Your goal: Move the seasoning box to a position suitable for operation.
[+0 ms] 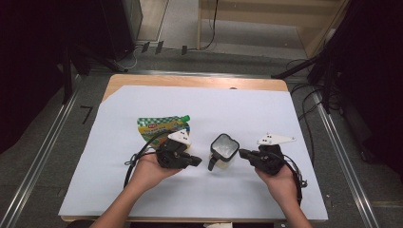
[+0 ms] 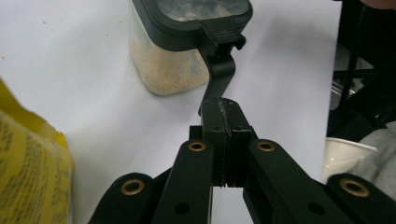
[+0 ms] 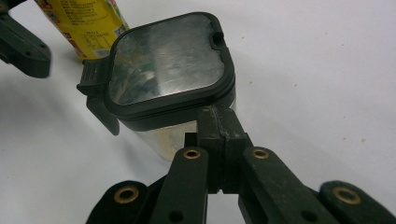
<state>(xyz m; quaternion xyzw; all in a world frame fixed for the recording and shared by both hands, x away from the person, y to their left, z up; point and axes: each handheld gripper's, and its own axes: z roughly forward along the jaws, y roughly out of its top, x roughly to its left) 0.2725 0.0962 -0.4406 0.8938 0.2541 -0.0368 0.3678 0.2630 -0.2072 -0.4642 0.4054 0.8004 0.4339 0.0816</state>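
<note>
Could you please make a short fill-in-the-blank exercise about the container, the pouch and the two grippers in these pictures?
1. The jaws of the left gripper are ____.
2. The clear container has a ____ lid.
3. The yellow pouch has a ____ cap.
4. The right gripper has its tips next to the container's ____.

Missing words: shut; black; green; lid

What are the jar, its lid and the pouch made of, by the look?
Jar: clear rigid plastic, likely; tan powder shows through the wall.
Lid: matte black plastic frame and latch around a glossy clear pane that reflects light.
Pouch: printed flexible film, glossy and creased, with a green plastic cap.
</note>
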